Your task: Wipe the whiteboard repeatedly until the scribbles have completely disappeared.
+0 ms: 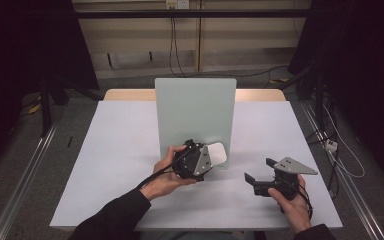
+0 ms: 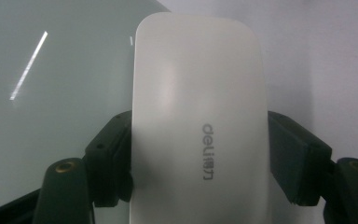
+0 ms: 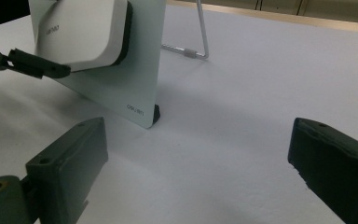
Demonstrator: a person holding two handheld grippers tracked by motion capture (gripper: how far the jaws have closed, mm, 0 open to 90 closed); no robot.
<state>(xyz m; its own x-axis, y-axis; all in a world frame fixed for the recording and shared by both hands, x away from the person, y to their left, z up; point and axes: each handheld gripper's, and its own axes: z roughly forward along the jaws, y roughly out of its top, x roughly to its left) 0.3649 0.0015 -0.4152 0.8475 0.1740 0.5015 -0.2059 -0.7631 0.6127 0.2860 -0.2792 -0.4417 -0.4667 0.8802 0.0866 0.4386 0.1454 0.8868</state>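
Observation:
A white rounded eraser with a grey printed logo sits between the jaws of my left gripper, which is shut on its two long sides. In the right gripper view the eraser has its dark underside against the lower right face of the upright pale green board. My right gripper stands open over the table at the right, held level, with nothing between its pads.
The board stands mid-table on a wire prop behind it, with a small black foot at its corner. The white table top runs to a wooden strip at the far edge.

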